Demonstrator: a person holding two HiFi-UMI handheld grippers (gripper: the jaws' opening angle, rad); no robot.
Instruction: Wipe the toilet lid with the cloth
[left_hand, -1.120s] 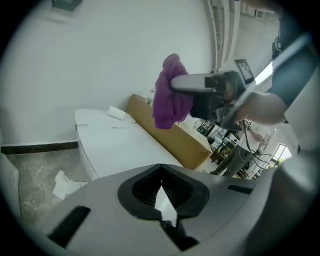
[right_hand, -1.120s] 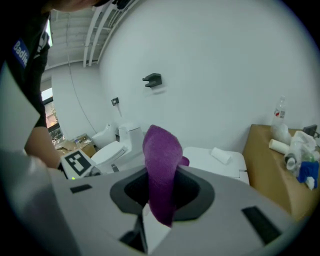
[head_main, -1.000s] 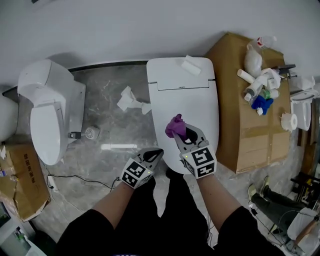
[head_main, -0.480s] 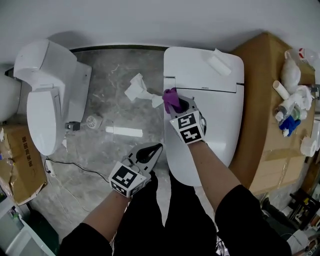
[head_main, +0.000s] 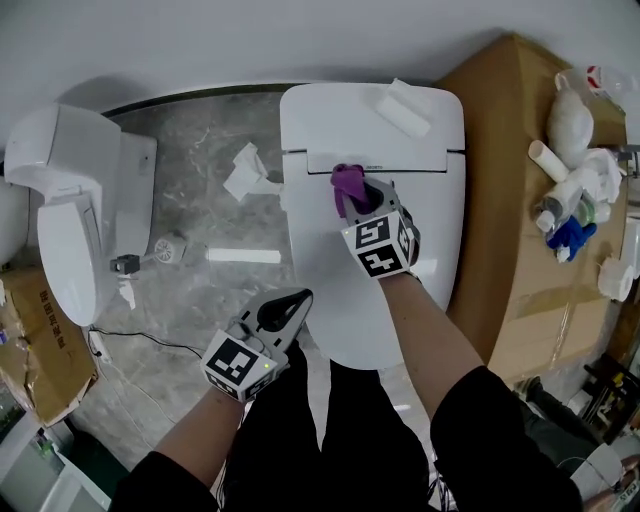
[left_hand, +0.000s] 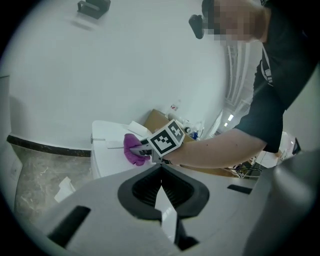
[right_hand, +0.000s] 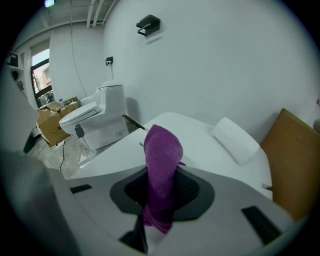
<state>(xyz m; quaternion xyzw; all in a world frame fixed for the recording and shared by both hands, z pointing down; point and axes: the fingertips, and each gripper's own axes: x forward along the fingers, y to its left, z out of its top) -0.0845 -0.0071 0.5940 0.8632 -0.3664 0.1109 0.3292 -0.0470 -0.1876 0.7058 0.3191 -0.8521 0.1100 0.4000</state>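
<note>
The white toilet lid (head_main: 375, 250) lies closed in the middle of the head view. My right gripper (head_main: 352, 198) is shut on a purple cloth (head_main: 347, 182) over the back of the lid, close to the hinge. In the right gripper view the cloth (right_hand: 162, 160) stands up bunched between the jaws of the right gripper (right_hand: 159, 192), with the lid (right_hand: 205, 147) beyond. My left gripper (head_main: 298, 300) is shut and empty, off the toilet's front left corner. From the left gripper (left_hand: 161, 186) I see the cloth (left_hand: 132, 151) low against the lid (left_hand: 107, 160).
A white folded pad (head_main: 410, 108) lies on the tank. A second toilet (head_main: 75, 215) stands at left. At right, a cardboard box (head_main: 510, 200) holds bottles (head_main: 570, 200). Crumpled paper (head_main: 245, 175) and a white tube (head_main: 243, 256) lie on the floor between the toilets.
My right gripper has carried the cloth from over the lid's middle toward its back by the hinge, and lower. My left gripper has stayed by the toilet's front left.
</note>
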